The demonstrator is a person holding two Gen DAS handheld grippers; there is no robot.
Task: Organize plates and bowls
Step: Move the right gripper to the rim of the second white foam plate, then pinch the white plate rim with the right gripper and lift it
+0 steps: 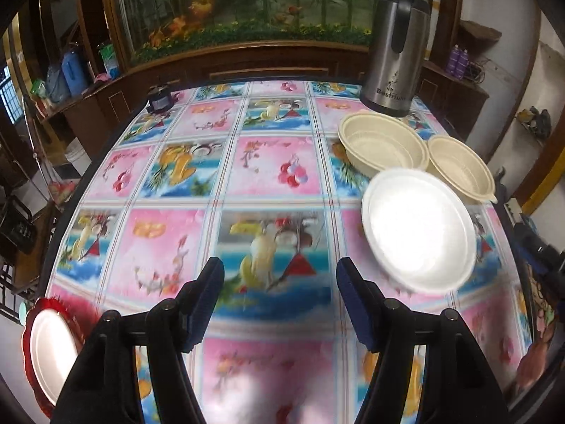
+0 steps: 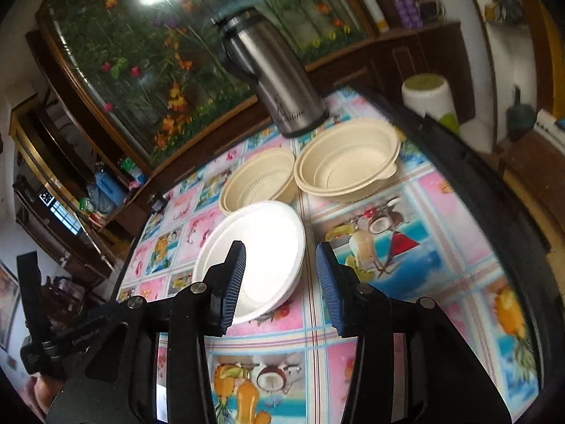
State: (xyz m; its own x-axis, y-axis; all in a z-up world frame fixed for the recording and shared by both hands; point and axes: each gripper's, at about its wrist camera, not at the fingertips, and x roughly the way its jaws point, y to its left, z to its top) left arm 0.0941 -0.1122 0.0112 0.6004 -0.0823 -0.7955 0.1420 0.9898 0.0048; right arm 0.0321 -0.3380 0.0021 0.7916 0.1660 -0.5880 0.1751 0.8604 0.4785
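both tools (image 1: 279,304) (image 2: 279,288) released, empty over bare tablecloth (image 1: 219,176); white plate (image 1: 418,229) nears the table's right edge.

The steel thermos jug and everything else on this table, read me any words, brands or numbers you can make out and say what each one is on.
"Bestrium": on the steel thermos jug, last letters cut off at its edge; in the right wrist view the same print is too blurred to read.
Small white print on the left gripper body: too small to read.
Nothing else carries text.

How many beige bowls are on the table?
2: one beige bowl beside the steel flask, another beige bowl next to it. Each may be a nested stack.
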